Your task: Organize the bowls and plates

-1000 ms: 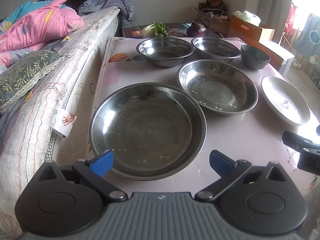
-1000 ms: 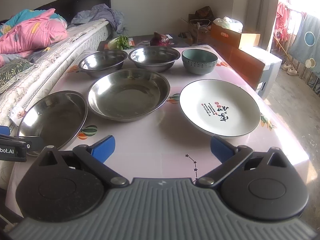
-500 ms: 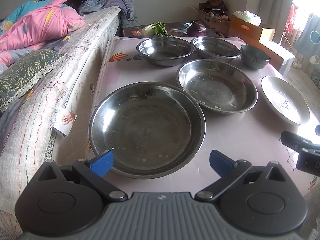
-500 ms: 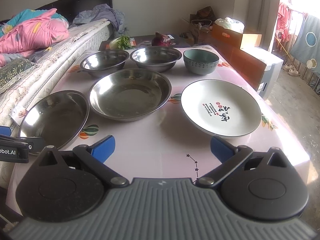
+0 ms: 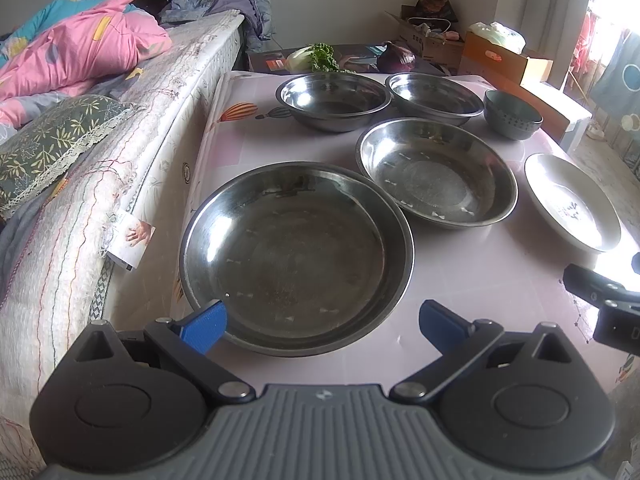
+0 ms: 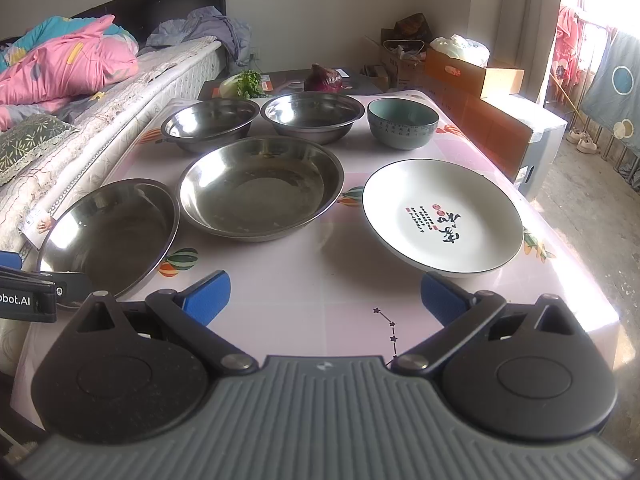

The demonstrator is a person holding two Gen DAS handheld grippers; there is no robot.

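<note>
Both claws are sitting wide and empty: left claw [image 5: 319,321] is lining up on the near steel plate [image 5: 296,256] at frame centre, right claw [image 6: 325,293] facing the white plate [image 6: 442,216] centre-right, likely for stacking.

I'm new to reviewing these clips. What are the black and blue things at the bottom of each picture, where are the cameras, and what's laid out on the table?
Each picture comes from a camera on a hand-held two-finger gripper, looking forward along its blue-padded fingers. There is no robot arm; a person carries one gripper in each hand.

The left gripper is open and empty, facing the near steel plate. The right gripper is also open and empty, near the white ceramic plate.

On the pink table also lie a second steel plate, two steel bowls and a grey-green ceramic bowl. Nothing is held yet. A bed runs along the table's left side.
</note>
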